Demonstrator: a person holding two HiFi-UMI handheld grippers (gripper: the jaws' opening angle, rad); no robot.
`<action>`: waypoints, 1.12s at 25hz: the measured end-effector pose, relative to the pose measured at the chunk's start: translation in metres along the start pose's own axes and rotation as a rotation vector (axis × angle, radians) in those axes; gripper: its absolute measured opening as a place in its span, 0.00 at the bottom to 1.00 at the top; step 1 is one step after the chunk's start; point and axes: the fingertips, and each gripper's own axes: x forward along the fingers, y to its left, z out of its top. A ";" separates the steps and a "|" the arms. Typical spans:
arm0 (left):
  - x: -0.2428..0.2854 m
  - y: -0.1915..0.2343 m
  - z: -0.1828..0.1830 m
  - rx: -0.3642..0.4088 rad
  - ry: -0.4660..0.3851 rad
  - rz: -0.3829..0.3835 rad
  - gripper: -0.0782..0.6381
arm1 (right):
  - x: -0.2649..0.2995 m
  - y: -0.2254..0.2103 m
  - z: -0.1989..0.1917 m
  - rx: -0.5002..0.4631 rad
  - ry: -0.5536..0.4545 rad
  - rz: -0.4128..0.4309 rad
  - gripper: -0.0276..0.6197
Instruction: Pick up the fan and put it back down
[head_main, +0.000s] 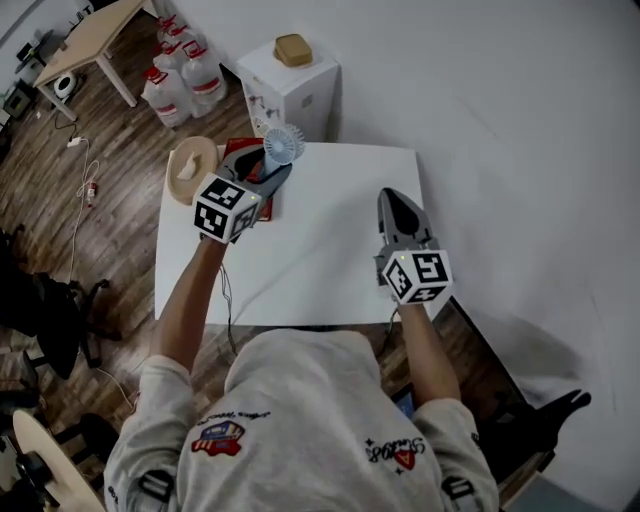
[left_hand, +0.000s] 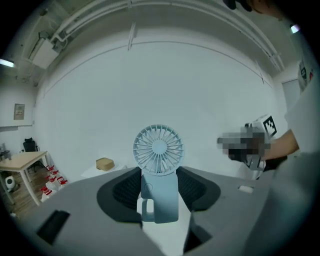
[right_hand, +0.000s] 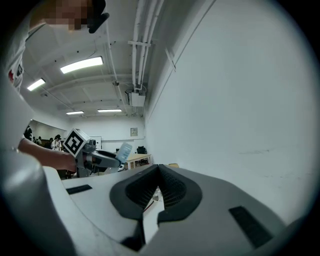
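Overhead, left gripper (head_main: 268, 168) and right gripper (head_main: 390, 202) hang above the table (head_main: 320, 260); up close we see the fan (left_hand: 158, 172) clamped left, right jaws closed empty.

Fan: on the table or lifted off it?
Lifted. The left hand-held gripper is shut on the fan at its handle, head upright; only wall shows behind it.

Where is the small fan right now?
Head view, upper left: the fan is held in the left gripper, near the white table's far-left corner.
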 end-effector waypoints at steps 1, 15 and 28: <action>-0.007 0.003 0.008 -0.010 -0.026 0.009 0.41 | 0.003 0.004 0.001 -0.004 -0.003 0.006 0.04; -0.032 0.016 0.009 -0.024 -0.036 0.056 0.41 | 0.018 0.027 0.006 -0.009 -0.004 0.054 0.05; -0.041 0.017 -0.042 -0.086 0.039 0.099 0.41 | 0.030 0.043 -0.017 0.017 0.044 0.108 0.04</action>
